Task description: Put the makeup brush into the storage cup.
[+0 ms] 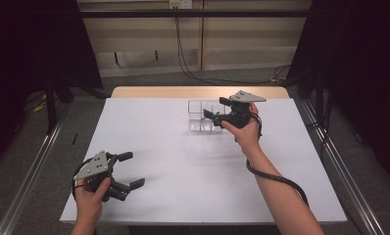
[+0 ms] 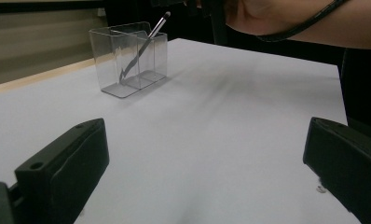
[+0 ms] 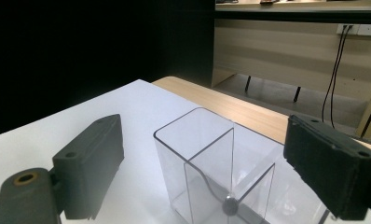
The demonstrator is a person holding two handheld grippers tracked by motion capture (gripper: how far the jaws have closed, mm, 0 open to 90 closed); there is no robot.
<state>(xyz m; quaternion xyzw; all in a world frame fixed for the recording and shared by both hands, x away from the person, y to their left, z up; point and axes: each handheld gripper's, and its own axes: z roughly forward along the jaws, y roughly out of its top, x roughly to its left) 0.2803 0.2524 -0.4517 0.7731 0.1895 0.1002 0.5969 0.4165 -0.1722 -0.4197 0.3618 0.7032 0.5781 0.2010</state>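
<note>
We judge the brush point(image 2: 144, 45), leaning in the clear holder point(image 2: 127, 58) at the bench's point(image 1: 183, 161) far side, light, slim and slippery, best pinched mid-handle; right hand-held gripper point(image 1: 217, 108) gapes empty above it, left hand-held gripper point(image 1: 129, 170) apart

You've got one clear holder point(image 1: 201, 117) upper middle of the frame, one dark brush point(image 2: 144, 45) leaning inside, two grippers: left point(image 1: 129, 170), right point(image 1: 217, 108).

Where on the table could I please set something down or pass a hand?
The white table is bare between the left gripper and the clear organiser, and along its left edge. It is crowded only at the organiser, where the right gripper hovers, jaws open.
</note>
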